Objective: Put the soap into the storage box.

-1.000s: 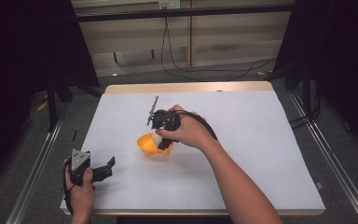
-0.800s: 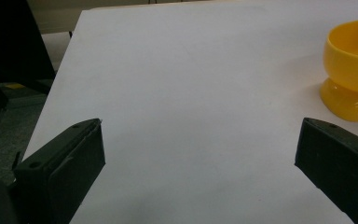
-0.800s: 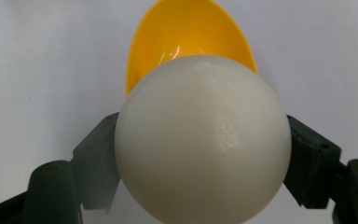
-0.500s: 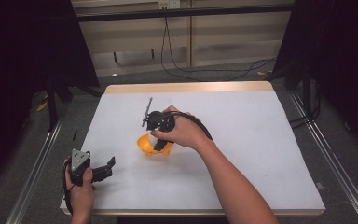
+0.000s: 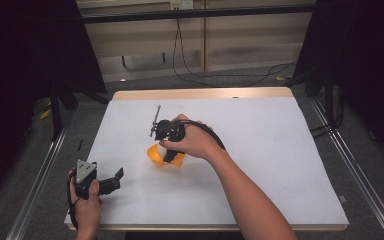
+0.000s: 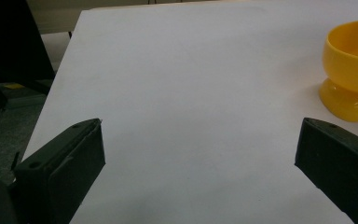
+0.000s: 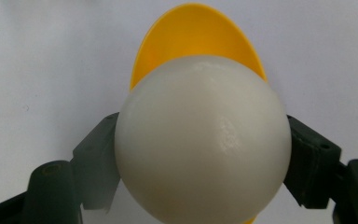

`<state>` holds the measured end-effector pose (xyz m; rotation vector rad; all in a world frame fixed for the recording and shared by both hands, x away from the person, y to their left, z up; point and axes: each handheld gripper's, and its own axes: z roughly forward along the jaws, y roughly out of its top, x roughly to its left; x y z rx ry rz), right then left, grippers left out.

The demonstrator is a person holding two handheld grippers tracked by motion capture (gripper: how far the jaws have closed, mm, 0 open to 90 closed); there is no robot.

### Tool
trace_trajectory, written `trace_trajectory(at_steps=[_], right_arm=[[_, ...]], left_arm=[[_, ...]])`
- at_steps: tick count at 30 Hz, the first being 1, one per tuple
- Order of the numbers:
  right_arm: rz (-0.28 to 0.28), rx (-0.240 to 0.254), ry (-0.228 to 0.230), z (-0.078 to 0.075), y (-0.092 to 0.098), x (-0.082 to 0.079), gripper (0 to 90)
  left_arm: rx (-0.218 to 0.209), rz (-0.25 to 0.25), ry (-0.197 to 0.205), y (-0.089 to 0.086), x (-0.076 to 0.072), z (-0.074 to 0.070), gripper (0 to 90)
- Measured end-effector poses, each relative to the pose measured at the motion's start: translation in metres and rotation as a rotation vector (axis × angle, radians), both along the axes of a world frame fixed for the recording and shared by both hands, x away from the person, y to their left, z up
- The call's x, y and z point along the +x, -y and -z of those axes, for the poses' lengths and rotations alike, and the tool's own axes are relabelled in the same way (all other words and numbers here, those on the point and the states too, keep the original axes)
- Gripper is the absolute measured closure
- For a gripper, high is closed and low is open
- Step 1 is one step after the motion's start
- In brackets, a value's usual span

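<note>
Both forearms are bare, with no sleeves in sight. The left gripper (image 5: 111,181) is black and blocky, topped by a grey three-cornered plate. The right gripper (image 5: 169,154) is black too, with a thin rod on top and a black cable looping behind. The jaws are flat, dark slabs with small round holes.

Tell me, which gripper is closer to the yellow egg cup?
The right. The right gripper hangs just above the yellow egg cup, holding a white egg between its jaws. The left gripper waits open near the table's front left corner, well apart from the cup.
</note>
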<state>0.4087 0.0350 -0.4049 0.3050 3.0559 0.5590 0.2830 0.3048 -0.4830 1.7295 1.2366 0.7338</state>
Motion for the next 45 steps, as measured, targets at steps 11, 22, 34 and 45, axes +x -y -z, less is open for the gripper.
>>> trace_trajectory(at_steps=[11, 22, 34, 45], right_arm=[[0.014, 0.100, -0.028, -0.012, 0.003, -0.002, 12.1], [0.033, 0.091, 0.000, -0.013, 0.011, -0.005, 11.9], [0.048, 0.099, 0.011, -0.013, 0.017, -0.004, 17.4], [0.065, 0.096, 0.005, -0.012, 0.021, -0.004, 18.2]], left_arm=[[-0.008, -0.004, 0.003, 0.000, 0.000, 0.000, 1.4], [-0.008, -0.004, 0.001, 0.000, 0.000, 0.000, 1.4], [-0.006, -0.004, 0.001, 0.000, 0.000, 0.000, 1.3], [-0.003, -0.006, 0.003, 0.000, 0.000, 0.000, 1.3]])
